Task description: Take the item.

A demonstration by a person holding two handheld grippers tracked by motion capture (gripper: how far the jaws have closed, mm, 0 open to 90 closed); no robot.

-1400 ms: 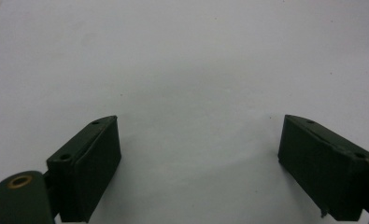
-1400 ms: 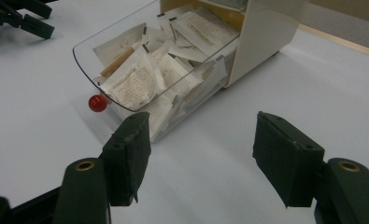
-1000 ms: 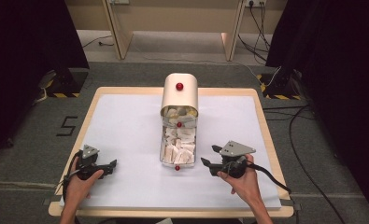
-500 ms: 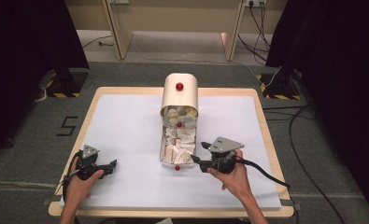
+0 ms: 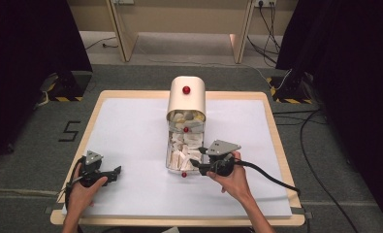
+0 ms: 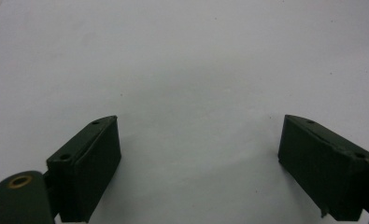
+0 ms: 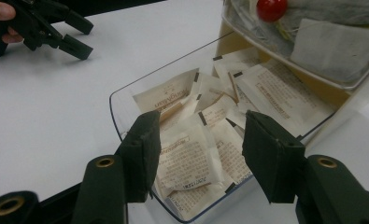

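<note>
Nearest us, the left claw (image 5: 112, 172) rests low over the white desk (image 5: 131, 131), jaws wide apart and holding nothing. The right claw (image 7: 198, 154) hangs over the clear drawer (image 7: 121, 100), jaws open on either side of a paper sachet (image 7: 187, 158) without closing on it. Farther back, we see the beige cabinet (image 5: 186, 97) with its red knob (image 5: 186, 90).

"5" (image 5: 71, 130) on floor, sachet (image 7: 187, 158) print illegible
</note>
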